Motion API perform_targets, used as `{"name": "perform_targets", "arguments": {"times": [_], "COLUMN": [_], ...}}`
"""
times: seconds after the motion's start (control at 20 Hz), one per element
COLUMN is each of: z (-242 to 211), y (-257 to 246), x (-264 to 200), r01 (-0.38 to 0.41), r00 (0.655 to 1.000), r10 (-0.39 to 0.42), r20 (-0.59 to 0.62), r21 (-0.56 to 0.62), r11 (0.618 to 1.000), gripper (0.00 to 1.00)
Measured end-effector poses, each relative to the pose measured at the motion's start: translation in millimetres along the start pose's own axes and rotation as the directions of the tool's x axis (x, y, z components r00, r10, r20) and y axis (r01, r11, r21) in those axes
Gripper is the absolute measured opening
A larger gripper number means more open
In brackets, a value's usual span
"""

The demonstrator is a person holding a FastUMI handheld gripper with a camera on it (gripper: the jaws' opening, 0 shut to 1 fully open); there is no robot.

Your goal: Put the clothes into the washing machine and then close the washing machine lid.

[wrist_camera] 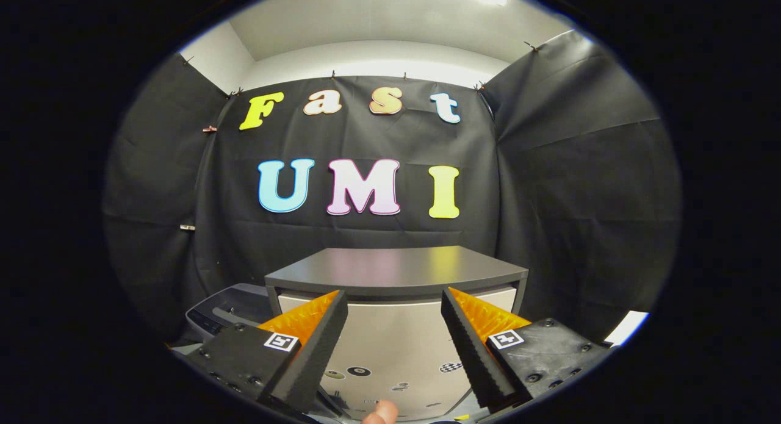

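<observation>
My gripper [393,293] is open, with a wide gap between its fingers and nothing held. Just ahead of the fingers stands a box-like unit with a dark grey flat top [396,266] and a pale front panel [396,338] bearing a few small round stickers. Whether this unit is the washing machine I cannot tell. Left of it, beyond the left finger, sits a grey appliance [229,311] with a dark strip along its top. A person's fingertip [379,413] shows low between the fingers.
Black cloth walls close the booth behind and on both sides of the unit. A white wall and ceiling show above the cloth. A bright patch of floor [625,327] lies to the right, beyond the right finger.
</observation>
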State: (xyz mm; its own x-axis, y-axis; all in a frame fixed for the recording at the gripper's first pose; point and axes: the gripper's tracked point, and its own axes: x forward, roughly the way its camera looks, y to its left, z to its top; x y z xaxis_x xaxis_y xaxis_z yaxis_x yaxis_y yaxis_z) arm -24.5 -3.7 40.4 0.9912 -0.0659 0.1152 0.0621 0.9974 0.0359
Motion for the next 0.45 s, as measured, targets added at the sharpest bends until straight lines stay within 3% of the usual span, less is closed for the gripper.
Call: {"name": "perform_targets", "arguments": {"times": [0.45], "z": [-12.3], "y": [13.7], "x": [9.2], "r01": [-0.026], "r00": [0.999], "r10": [0.026], "r20": [-0.026], "r21": [-0.009], "r11": [1.0], "gripper": [0.98]}}
